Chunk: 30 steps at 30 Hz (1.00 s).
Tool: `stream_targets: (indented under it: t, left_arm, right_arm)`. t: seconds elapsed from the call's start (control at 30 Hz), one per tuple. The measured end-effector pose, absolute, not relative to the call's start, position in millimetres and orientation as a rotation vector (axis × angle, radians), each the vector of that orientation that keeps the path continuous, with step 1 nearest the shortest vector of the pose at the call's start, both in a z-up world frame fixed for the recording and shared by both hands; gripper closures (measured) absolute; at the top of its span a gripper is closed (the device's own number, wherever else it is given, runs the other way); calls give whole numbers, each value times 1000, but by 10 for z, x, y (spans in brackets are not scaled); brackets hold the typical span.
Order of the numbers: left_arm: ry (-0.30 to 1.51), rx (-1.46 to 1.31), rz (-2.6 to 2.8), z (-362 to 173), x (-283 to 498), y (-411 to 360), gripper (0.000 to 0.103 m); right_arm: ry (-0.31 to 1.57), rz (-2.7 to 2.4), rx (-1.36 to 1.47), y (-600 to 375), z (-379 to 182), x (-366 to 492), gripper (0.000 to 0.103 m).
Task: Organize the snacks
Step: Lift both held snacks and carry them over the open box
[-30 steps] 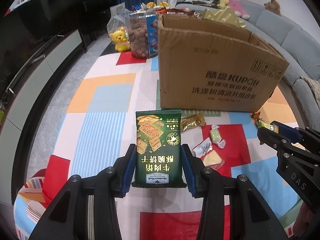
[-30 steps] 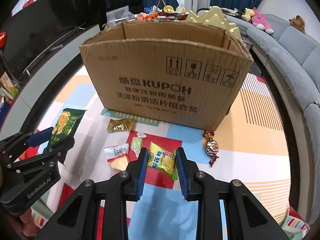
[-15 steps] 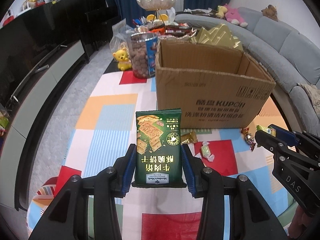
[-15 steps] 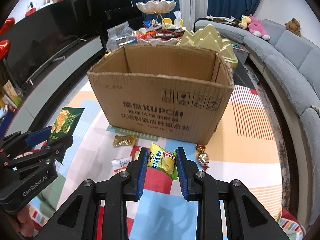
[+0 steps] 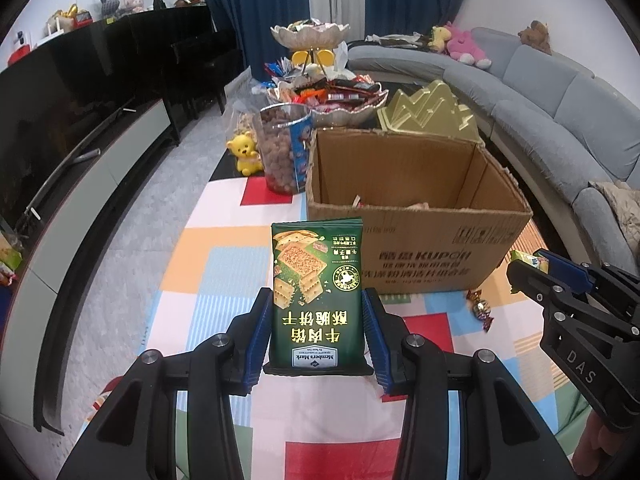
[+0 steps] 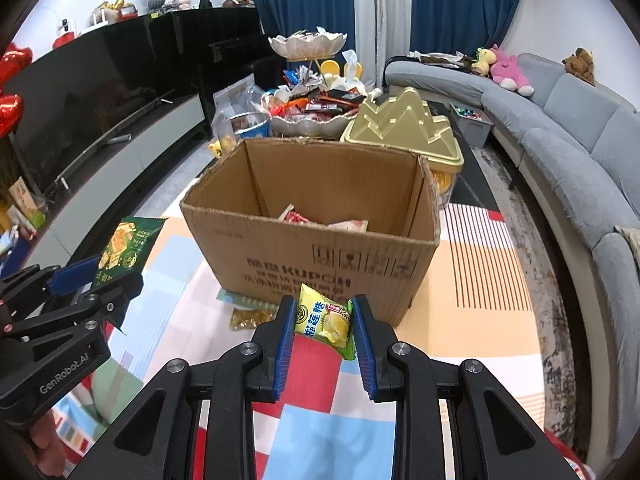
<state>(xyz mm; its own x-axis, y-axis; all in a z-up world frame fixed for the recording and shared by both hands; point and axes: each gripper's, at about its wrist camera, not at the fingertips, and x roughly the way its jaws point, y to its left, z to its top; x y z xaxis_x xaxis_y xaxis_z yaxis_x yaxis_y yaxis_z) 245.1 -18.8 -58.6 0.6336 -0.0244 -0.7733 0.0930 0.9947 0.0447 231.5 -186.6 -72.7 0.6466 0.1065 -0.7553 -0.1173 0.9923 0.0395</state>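
A dark green cracker packet (image 5: 318, 292) stands upright between the blue pads of my left gripper (image 5: 318, 320), which is shut on it; the same packet (image 6: 126, 250) shows at the left of the right wrist view. My right gripper (image 6: 324, 324) is shut on a small yellow durian candy packet (image 6: 324, 320), and that gripper (image 5: 536, 270) also shows at the right edge of the left wrist view. Both are held above the mat, in front of the open cardboard box (image 5: 416, 264) (image 6: 320, 256), which has several wrappers inside.
A wrapped candy (image 5: 480, 310) and a gold sachet (image 6: 250, 318) lie on the colourful mat by the box. Behind it stand a jar of brown balls (image 5: 284, 148), a yellow bear (image 5: 244, 152), a tiered snack dish (image 6: 308, 116) and a gold container (image 6: 404, 128). A grey sofa (image 6: 560, 140) curves along the right.
Both grippers have risen with their packets still held. The view now looks down over the box rim into its inside, and the loose sweets on the mat have dropped out of sight.
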Motion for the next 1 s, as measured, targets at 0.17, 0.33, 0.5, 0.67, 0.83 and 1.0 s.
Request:
stream_targets:
  t: [0.17, 0.33, 0.5, 0.67, 0.83, 1.0]
  left_arm:
    - [871, 82, -71, -506, 2506, -214, 60]
    - [857, 79, -77, -416, 2571, -242, 60]
    - [837, 77, -85, -323, 2635, -276, 60]
    - [822, 74, -95, -234, 2738, -313, 60]
    - [810, 69, -102, -171, 2861, -345, 60]
    - [806, 73, -109, -148, 2985, -376, 60]
  right_arm:
    - [843, 126, -12, -1894, -632, 2364, 73]
    - [830, 122, -17, -1920, -548, 2437, 73]
    - [817, 117, -16, -1947, -470, 2511, 73]
    - [802, 111, -16, -1977, -394, 2608, 73]
    - [791, 107, -16, -2002, -331, 2697, 73]
    - [783, 106, -19, -2016, -277, 2809, 73]
